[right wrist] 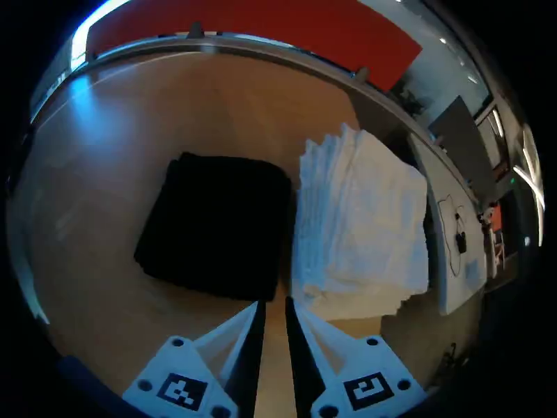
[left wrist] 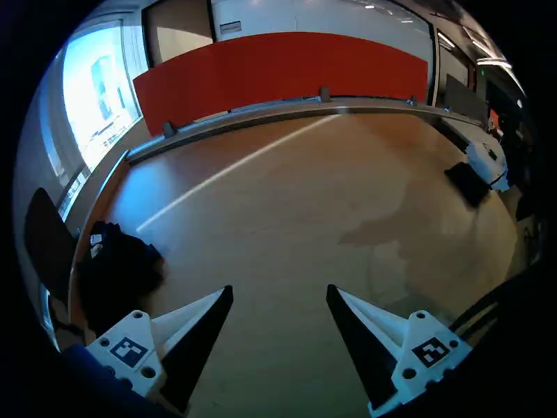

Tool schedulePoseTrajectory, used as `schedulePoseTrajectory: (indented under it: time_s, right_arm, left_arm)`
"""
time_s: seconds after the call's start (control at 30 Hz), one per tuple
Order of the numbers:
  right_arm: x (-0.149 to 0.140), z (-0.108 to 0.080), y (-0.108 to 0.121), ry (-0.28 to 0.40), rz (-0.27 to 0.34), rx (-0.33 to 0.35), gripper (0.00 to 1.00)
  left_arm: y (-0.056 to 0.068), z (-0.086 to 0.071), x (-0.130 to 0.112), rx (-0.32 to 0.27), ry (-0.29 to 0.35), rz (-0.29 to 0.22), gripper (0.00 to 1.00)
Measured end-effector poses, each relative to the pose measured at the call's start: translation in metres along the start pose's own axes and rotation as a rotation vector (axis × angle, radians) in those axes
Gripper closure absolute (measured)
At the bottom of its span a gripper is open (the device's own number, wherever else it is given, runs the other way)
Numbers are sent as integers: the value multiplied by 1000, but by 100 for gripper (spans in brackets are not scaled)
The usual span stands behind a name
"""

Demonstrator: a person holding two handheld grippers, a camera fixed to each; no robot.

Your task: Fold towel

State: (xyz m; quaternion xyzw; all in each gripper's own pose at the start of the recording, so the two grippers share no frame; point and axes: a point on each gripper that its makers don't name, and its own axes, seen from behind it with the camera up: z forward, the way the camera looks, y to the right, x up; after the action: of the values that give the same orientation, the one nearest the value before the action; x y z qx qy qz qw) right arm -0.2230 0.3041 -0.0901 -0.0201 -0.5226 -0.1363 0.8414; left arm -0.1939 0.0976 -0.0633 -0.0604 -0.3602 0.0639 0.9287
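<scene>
While the left hand-held gripper [left wrist: 278, 289] hangs over the bare light-brown wooden surface [left wrist: 299, 195] with its fingers set wide and nothing between them, the right hand-held gripper [right wrist: 275, 303] is narrowed to a thin slit, also holding nothing. Ahead of it a folded black towel [right wrist: 216, 226] lies flat, just beside a stack of folded white towels [right wrist: 362, 223] to its right.
</scene>
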Motion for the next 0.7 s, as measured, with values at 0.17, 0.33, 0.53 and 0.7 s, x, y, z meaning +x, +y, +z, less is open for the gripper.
schedulePoseTrajectory:
  time_s: [0.17, 0.33, 0.53, 0.7]
  right_arm:
    - [1, -11, 3, 29, 18, -16, 67]
    - [4, -22, 5, 59, 41, -30, 32]
    - [8, -31, 3, 93, 67, -33, 0]
    - [12, -37, -1, 114, 74, -34, 0]
  left_arm:
    - [0, 1, 1, 0, 3, -3, 0]
    - [-1, 0, 1, -1, 7, -6, 0]
    - [-1, -1, 3, -6, 16, -7, 0]
    - [-2, -2, 6, -8, 25, -12, 0]
